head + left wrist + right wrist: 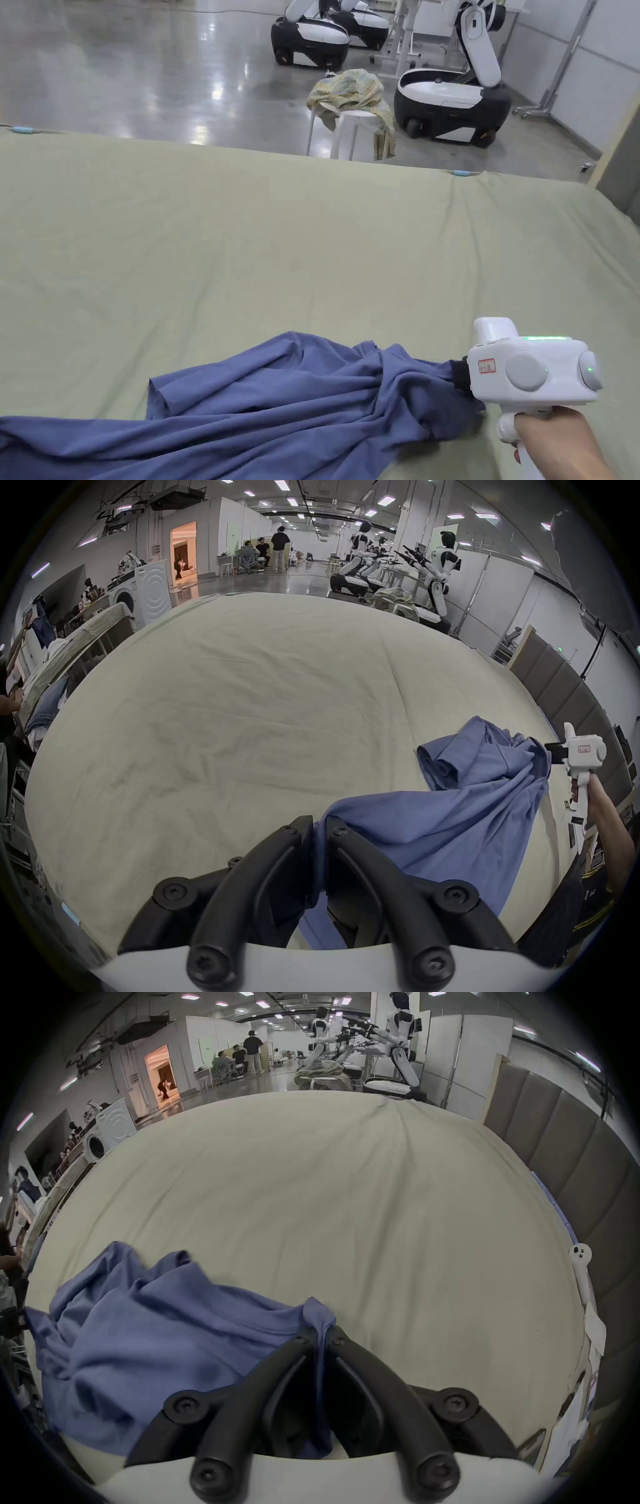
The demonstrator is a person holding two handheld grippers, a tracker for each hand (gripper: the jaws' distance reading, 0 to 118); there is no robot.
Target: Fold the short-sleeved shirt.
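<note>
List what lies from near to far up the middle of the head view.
Blue shirt → green table cover → white stool draped with a patterned cloth → wheeled robot bases.

Plain blue shirt on a pale olive-green sheet.

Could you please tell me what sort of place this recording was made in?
Most likely a robotics lab or test hall, not a home: wheeled white robots stand on a polished concrete floor, a washing machine stands against the wall, and the blue shirt lies on a large cloth-covered table.
</note>
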